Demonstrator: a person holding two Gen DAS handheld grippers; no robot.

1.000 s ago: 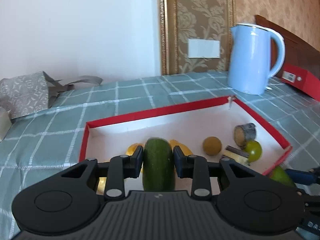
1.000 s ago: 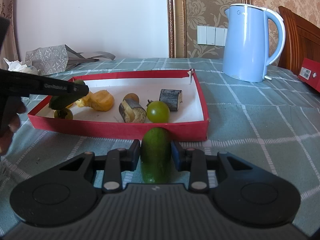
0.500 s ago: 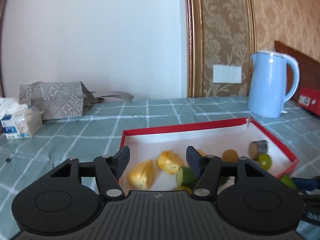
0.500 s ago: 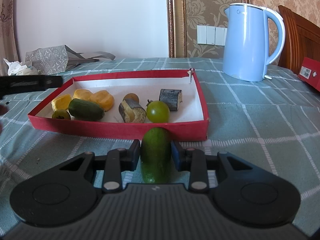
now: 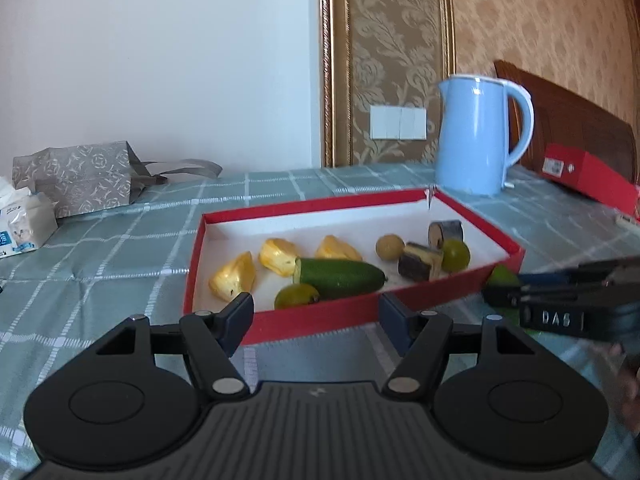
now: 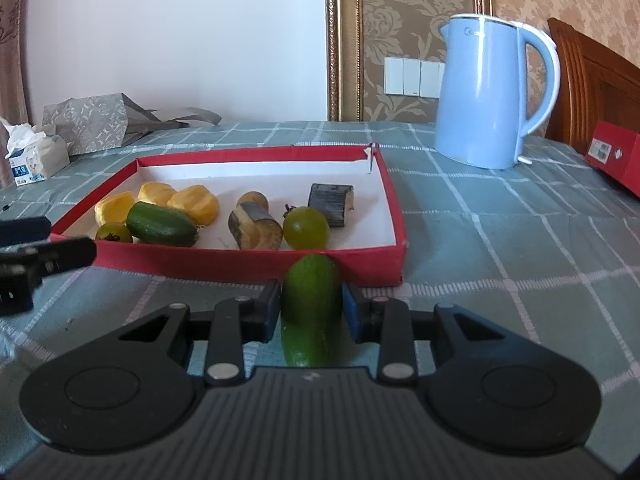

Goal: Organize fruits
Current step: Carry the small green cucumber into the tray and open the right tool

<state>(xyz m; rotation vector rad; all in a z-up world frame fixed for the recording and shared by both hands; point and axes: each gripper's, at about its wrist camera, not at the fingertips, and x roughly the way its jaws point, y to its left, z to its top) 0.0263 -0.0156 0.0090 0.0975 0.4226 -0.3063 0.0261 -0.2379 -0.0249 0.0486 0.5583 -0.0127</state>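
Left wrist view: the left tool (image 5: 316, 320) is empty, its jaws opening, just short of the near wall of the red tray (image 5: 320, 318). A cucumber (image 5: 339, 278) lies crosswise inside the tray.

Right wrist view: the right tool (image 6: 311, 314) pinches a second cucumber (image 6: 310, 304), long axis pointing straight at the tray's near right corner just ahead. The right hand is better placed to deliver it.

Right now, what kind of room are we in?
Probably a home dining or living room: a checked tablecloth, a blue electric kettle, a wooden chair and patterned wallpaper with wall switches.
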